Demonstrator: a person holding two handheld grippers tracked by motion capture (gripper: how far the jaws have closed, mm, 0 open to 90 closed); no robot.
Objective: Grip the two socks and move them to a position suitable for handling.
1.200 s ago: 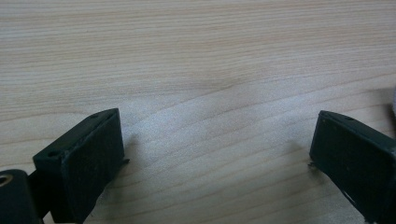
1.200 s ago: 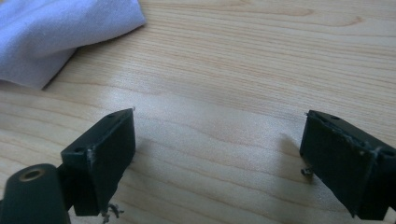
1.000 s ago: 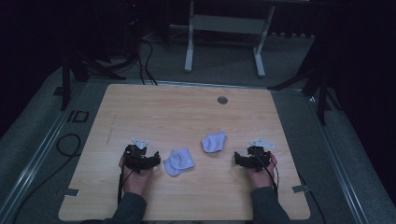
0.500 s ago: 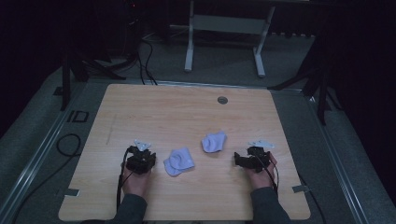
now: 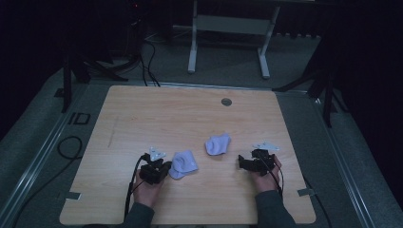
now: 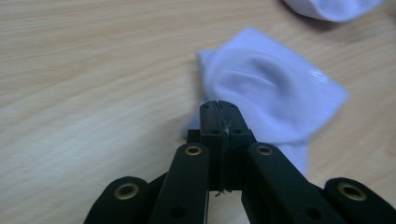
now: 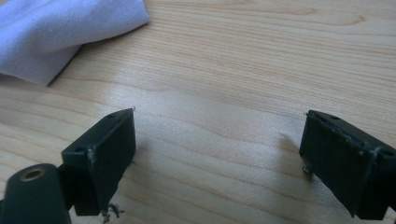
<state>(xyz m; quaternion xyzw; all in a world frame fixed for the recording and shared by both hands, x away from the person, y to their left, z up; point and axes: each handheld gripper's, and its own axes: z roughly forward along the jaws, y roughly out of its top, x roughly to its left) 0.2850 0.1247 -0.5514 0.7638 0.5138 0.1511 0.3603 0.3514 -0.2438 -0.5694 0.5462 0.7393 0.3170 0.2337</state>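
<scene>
Wooden table (image 5: 142, 114), dark room around it, two pale cloths lying at its near middle.
We hold the left gripper (image 6: 219, 116) with its jaws just closed flat together, nothing between them, tips just short of the near cloth (image 6: 271, 93) at its twelve o'clock; our right gripper (image 7: 217, 149) stands spread wide over bare wood, the far cloth (image 7: 56, 28) at its ten o'clock.
</scene>
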